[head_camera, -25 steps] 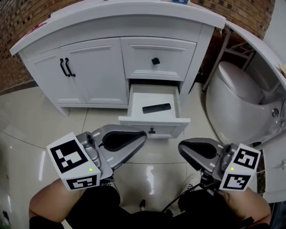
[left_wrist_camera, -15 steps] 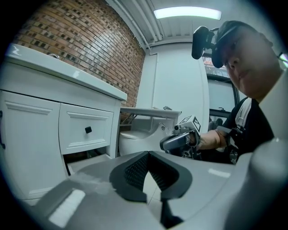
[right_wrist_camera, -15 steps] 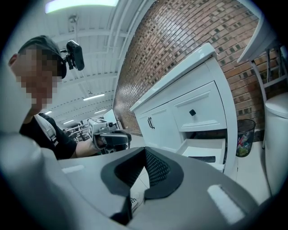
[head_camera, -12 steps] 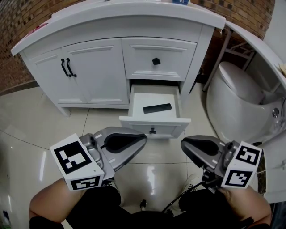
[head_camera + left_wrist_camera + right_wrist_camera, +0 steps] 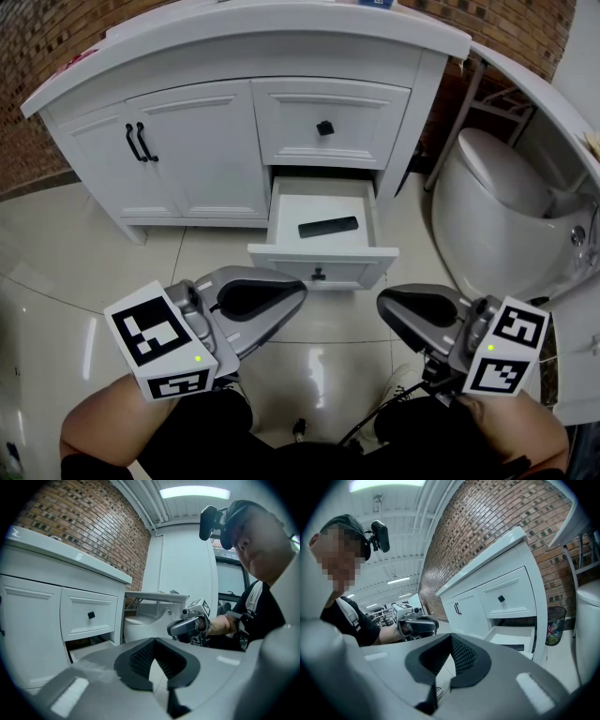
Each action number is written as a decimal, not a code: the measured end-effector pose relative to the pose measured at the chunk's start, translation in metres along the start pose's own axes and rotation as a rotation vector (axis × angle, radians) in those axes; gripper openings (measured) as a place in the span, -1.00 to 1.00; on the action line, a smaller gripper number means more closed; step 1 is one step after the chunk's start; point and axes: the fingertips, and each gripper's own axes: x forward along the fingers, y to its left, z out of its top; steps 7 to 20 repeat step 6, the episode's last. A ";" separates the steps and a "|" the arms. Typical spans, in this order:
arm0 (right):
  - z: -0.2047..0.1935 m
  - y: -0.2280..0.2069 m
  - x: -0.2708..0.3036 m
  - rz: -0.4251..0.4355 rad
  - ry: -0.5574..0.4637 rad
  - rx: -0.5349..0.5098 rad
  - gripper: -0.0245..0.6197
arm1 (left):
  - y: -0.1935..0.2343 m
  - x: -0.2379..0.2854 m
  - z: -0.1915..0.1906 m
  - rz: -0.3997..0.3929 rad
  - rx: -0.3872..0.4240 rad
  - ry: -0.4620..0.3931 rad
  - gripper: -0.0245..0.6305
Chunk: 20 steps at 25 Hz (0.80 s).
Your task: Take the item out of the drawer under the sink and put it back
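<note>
Two closed, empty grippers sit short of the open white painted drawer (image 5: 323, 255): my left gripper (image 5: 296, 289) just below its front panel's left end, my right gripper (image 5: 384, 305) below its right end. The flat black rectangular item (image 5: 328, 227) lies slanted inside that drawer, mid-floor. I'd spread one gripper's jaws first, then descend across the item's narrow width.

- The white vanity cabinet (image 5: 197, 150) is cut off along its top by the head view's upper edge.
- The open white drawer (image 5: 323, 253) runs out of sight at its rear, inside the cabinet.
- The flat black rectangular item (image 5: 328, 227) in it is too small to identify.
- The black mesh waste bin (image 5: 554, 625) holds contents too blurred to tell.
</note>
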 end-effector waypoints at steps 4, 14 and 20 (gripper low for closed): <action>-0.001 0.002 0.000 0.004 0.001 -0.005 -0.90 | 0.000 0.001 0.000 0.002 0.001 -0.002 -0.91; -0.001 0.002 0.000 0.004 0.001 -0.007 -0.90 | 0.000 0.001 0.000 0.002 0.002 -0.003 -0.91; -0.001 0.002 0.000 0.004 0.001 -0.007 -0.90 | 0.000 0.001 0.000 0.002 0.002 -0.003 -0.91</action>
